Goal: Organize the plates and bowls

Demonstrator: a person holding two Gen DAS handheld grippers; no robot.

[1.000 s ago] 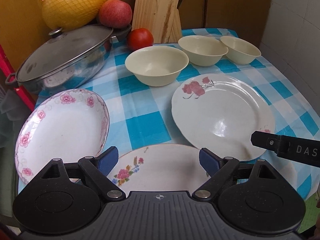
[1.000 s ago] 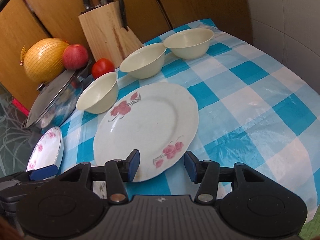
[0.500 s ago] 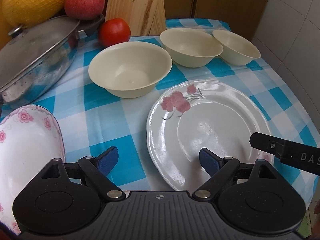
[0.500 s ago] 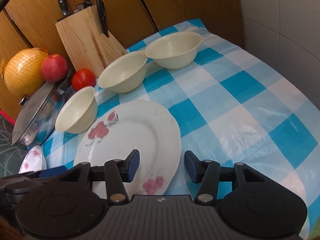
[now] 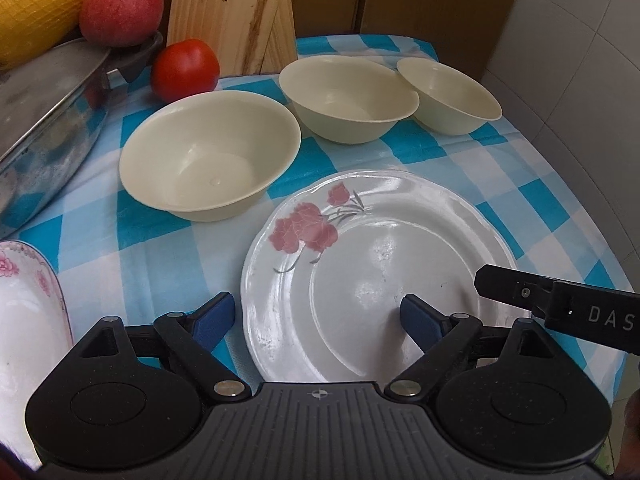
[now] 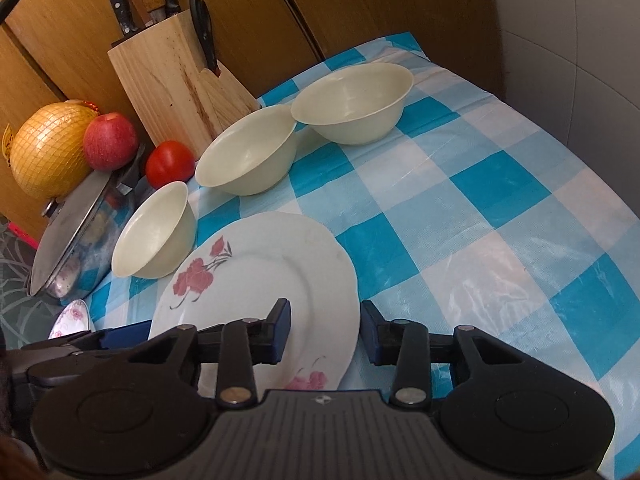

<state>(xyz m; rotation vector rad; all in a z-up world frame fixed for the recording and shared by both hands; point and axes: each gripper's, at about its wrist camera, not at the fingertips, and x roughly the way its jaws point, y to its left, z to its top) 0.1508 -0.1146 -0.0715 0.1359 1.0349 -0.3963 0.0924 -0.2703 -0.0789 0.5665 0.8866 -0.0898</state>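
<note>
Plate (image 5: 384, 280) handling is the step judged to be in hand: the large white plate with pink flowers lies flat on the checked tablecloth (image 6: 500, 184), directly ahead of both tongs.

The left gripper (image 5: 316, 316) stands wide apart, and the plate's near left rim lies between its blue pads with neither pad pressing on it. The right gripper (image 6: 325, 330) is narrower; its jaws have just been closing, the plate's right rim is straddled, and no contact is seen yet.

For a sound grip, one pad should be passed under the scalloped rim and the other over it, as the rim lies close to the cloth. The glazed surface is glossy and probably slippery, so the closure should be completed before any lift is attempted. The plate should be kept level while carried.

Three cream bowls (image 5: 208, 160) (image 5: 348, 104) (image 5: 450, 96), smooth, matt and flared, stand in a row beyond the plate. A second flower-rimmed plate (image 5: 28, 312) is seen to the left of the left gripper; only part of it is in view.
</note>
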